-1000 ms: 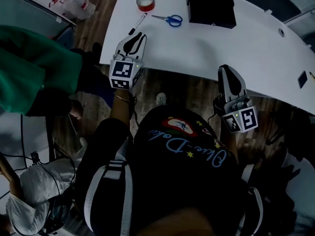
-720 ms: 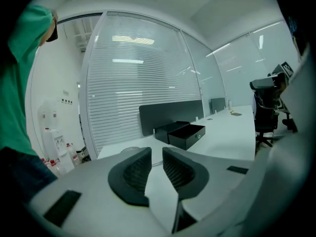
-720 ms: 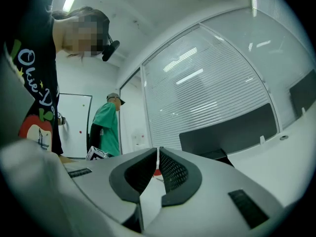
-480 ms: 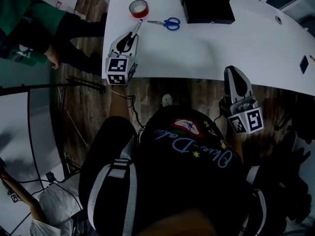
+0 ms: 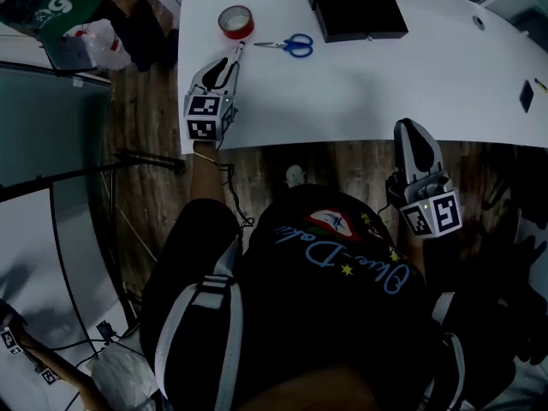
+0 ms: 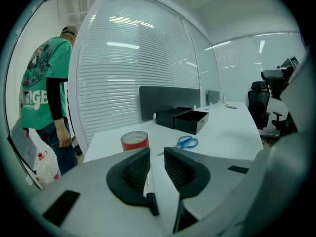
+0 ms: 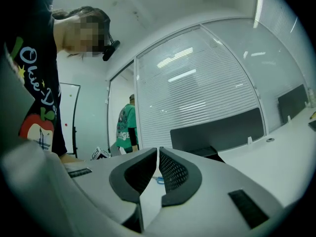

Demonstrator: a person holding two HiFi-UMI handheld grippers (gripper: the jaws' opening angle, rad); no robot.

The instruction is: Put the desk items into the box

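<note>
A white marker pen with a black cap (image 5: 241,50) lies on the white table (image 5: 385,84) near its left edge. My left gripper (image 5: 229,65) has come down around it. The pen (image 6: 150,194) rests along the left pad, and a gap shows on the other side. The jaws of the left gripper (image 6: 157,154) have just been opening and do not press on the pen. Beyond it lie a red tape roll (image 5: 235,21) (image 6: 134,140), blue-handled scissors (image 5: 287,45) (image 6: 186,142) and the open black box (image 5: 353,2) (image 6: 190,120). My right gripper (image 5: 411,128) (image 7: 158,152) hangs shut and empty off the table's near edge.
A person in a green shirt (image 6: 44,88) stands left of the table beside a white plastic bag (image 5: 98,41). A small black object (image 5: 526,95) lies at the table's far right. An office chair (image 6: 259,98) stands past the table's far end.
My left gripper has moved forward over the table edge and now has the pen between its jaws. The person in green has drifted up and left. The right gripper has barely moved.
</note>
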